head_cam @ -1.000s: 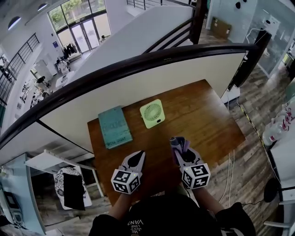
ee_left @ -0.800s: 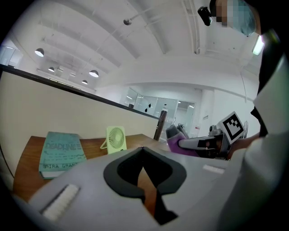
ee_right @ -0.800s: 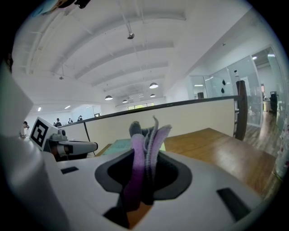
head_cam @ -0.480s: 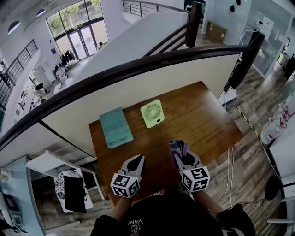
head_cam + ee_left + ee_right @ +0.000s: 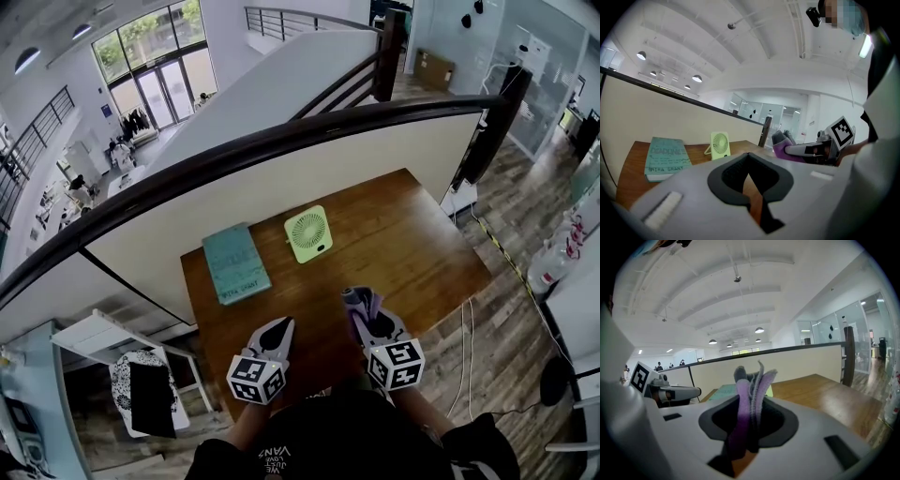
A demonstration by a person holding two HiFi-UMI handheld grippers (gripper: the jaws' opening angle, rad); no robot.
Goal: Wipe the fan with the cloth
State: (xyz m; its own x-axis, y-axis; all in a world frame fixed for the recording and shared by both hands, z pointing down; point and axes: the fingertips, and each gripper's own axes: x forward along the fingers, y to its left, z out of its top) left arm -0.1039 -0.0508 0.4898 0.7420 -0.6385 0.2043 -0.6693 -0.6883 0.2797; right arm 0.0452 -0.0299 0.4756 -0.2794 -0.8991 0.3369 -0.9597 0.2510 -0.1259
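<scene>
A small light-green fan point(image 5: 309, 232) stands upright near the far edge of the brown wooden table point(image 5: 412, 239); the left gripper view shows the fan point(image 5: 720, 145) too. My right gripper point(image 5: 360, 302) hovers over the table's near part, shut on a purple cloth point(image 5: 364, 304). That cloth point(image 5: 752, 394) sticks up between the jaws in the right gripper view and hides most of the fan. My left gripper point(image 5: 278, 328) hangs beside it at the left, shut with nothing held. Both grippers are well short of the fan.
A teal book point(image 5: 232, 262) lies flat to the left of the fan, also in the left gripper view as the book point(image 5: 665, 156). A cream half-wall with a dark handrail point(image 5: 281, 136) runs behind the table. The floor drops away to the right of the table.
The view shifted slightly; both grippers sit a little lower in the picture than a second ago. The cloth stays in the right gripper. Fan and book have not moved.
</scene>
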